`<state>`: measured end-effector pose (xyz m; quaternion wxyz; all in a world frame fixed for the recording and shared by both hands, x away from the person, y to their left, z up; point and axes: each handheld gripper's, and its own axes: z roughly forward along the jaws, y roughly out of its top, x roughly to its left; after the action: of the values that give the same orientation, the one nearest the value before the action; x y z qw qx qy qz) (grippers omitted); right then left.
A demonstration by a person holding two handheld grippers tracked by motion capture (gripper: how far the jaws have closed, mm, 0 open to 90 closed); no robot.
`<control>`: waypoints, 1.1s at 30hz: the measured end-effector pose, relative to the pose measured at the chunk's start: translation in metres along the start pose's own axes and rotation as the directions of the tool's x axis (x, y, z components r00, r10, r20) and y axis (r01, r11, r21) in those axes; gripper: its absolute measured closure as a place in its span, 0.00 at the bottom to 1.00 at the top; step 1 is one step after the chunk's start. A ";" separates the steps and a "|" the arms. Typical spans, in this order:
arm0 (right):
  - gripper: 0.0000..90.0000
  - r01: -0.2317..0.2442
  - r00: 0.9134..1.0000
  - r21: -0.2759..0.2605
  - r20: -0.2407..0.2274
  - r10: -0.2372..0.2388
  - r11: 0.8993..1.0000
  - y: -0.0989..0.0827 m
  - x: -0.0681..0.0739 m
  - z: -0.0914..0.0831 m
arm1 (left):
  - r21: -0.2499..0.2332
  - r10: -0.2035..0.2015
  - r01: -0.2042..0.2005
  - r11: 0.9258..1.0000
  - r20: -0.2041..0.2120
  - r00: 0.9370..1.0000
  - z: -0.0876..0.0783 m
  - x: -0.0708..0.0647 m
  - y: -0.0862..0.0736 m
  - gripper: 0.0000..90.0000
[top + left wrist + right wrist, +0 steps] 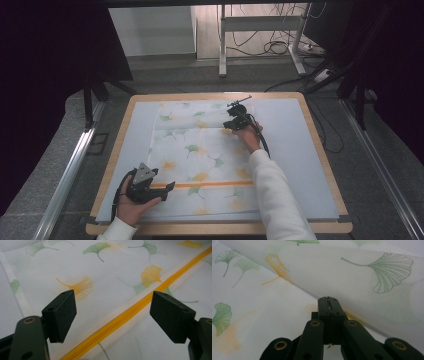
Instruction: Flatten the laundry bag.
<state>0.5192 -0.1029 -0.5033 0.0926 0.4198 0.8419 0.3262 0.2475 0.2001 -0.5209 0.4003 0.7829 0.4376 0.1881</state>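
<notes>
A thin, sheer mesh bag point(200, 160) printed with green and orange fan-shaped ginkgo leaves lies flat at the middle of the pale blue mat point(300, 150) on the wood-edged table point(320, 150), a bright orange zipper point(210, 184) crossing it toward 6 o'clock. The left gripper point(167, 187), at about 7 o'clock, hovers with its blocky black jaws spread wide astride the zipper point(117, 321), pinching nothing. The right gripper point(235, 122), near 1 o'clock, has its jaws pressed together on a folded-over edge of the mesh bag point(352, 277), which rises in a soft crease.

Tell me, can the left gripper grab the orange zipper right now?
Probably yes: the left gripper is open, with the zipper running bare between its jaws across the leafy cloth bag, nothing covering it.
</notes>
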 end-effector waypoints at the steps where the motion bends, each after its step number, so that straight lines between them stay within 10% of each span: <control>1: 0.99 -0.005 1.000 0.001 0.002 0.005 1.000 0.000 -0.001 0.001 | 0.000 0.000 0.000 1.000 0.000 1.000 0.000 0.000 0.000 0.23; 18: 0.99 -0.119 0.991 -0.040 0.064 0.122 0.992 0.010 -0.026 0.022 | 0.002 -0.004 0.004 1.000 0.000 1.000 -0.002 0.005 -0.002 0.23; 33: 0.99 -0.034 0.999 -0.075 0.017 0.036 0.997 -0.023 -0.007 -0.042 | -0.013 -0.012 0.012 1.000 -0.015 1.000 -0.004 0.002 -0.004 0.24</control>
<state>0.4905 -0.1377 -0.4865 0.1101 0.4336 0.8208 0.3552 0.2442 0.2046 -0.5215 0.4032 0.7763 0.4439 0.1943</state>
